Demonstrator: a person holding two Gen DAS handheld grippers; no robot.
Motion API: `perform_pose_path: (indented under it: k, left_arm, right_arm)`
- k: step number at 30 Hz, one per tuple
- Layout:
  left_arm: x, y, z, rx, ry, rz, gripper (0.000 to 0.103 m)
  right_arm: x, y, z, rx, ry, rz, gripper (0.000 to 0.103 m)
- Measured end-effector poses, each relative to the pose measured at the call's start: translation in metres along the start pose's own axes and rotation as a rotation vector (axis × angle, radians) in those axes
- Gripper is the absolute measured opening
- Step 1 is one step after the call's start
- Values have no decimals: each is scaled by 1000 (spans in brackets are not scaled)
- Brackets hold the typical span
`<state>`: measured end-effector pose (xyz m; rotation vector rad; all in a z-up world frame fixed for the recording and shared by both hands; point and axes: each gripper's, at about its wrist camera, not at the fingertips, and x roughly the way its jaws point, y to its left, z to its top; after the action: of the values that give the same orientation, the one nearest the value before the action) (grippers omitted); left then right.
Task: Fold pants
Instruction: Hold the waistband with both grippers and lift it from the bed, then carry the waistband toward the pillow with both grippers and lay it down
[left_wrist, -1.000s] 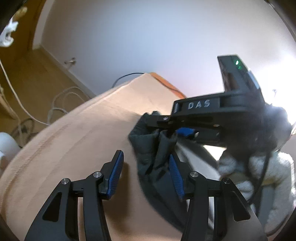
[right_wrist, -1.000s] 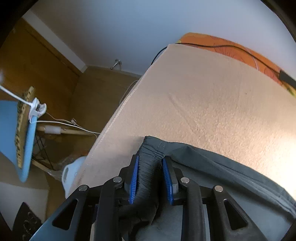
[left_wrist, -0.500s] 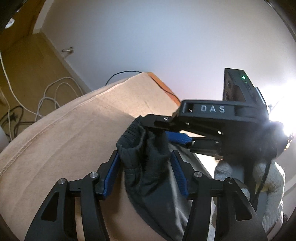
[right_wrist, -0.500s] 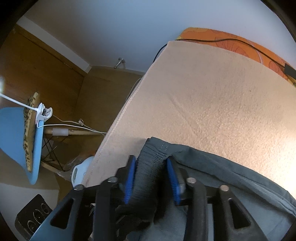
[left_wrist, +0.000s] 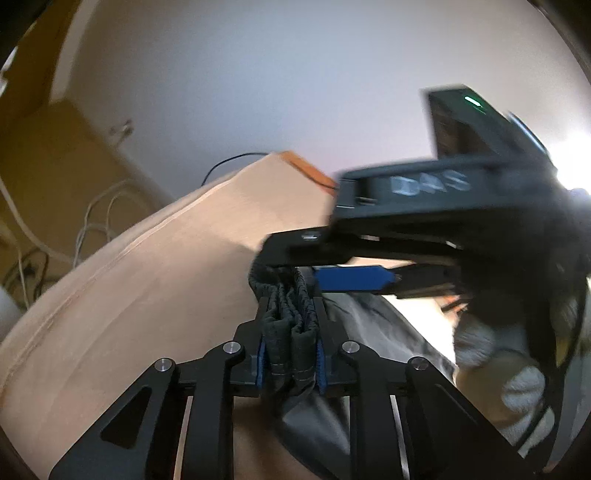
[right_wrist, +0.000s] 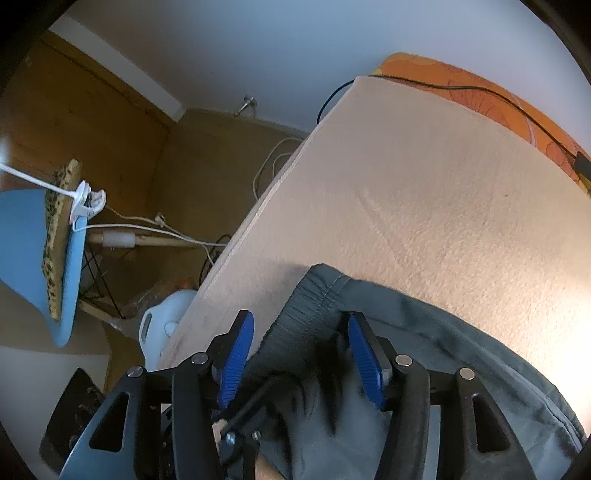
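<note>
Your left claw (left_wrist: 290, 341) was clamped tight on the bunched elastic waistband of the dark grey pants (left_wrist: 317, 417), which lay on the beige blanket (left_wrist: 147, 295). Your right claw (right_wrist: 301, 354) sat just beside it with its blue pads (right_wrist: 364, 356) spread wide either side of the waistband, gripping nothing.

Dark grey pants (right_wrist: 424, 332); beige blanket (right_wrist: 424, 192); blue chair (right_wrist: 26, 258)
</note>
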<state>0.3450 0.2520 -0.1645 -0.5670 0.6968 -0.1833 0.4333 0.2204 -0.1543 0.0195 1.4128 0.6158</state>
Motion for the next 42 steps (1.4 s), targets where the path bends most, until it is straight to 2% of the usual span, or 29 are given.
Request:
perform_pose_path:
  k: [3,7,12,13,15,17,18,24,29,34,42]
  left_arm:
    - [-5,-16,-7,91,-12,-27,17]
    - [-9,-32,-16,178,-22,-47,16]
    - [-10,-38,-21,218,-10,-66,16]
    - [-11,-41,-22,232,-10,-65,16]
    - [-12,-45,-25,243,-8,-69,16]
    - [-12,-50,-28,249,-6,-75,16]
    - [-13,-53,-29,251,-7,-76,16]
    - [-31,-78,-31,282,-17,-113,16]
    - [-49,-109,-35,301,-19,-164,16]
    - [-66,-155,-46,353,-15,-213,16]
    - [-82,-242,-88,433,25,-304,16]
  right_arm:
    - [0,3,1,-23,12,-6,65]
    - [0,4,1,-43,29,-8,66]
    - [8,6,-2,-92,91,-40,65]
    - [9,7,-3,-107,99,-42,62]
    - [7,6,-6,-123,102,-69,38]
    - [5,1,-10,-118,111,-49,31]
    - [3,-1,-12,-115,102,-44,26]
    - [-38,-27,-27,-28,-1,23,16]
    - [-86,-45,-45,17,-96,50,15]
    - [-138,-68,-75,67,-185,81,14]
    - [-217,-122,-140,169,-316,109,14]
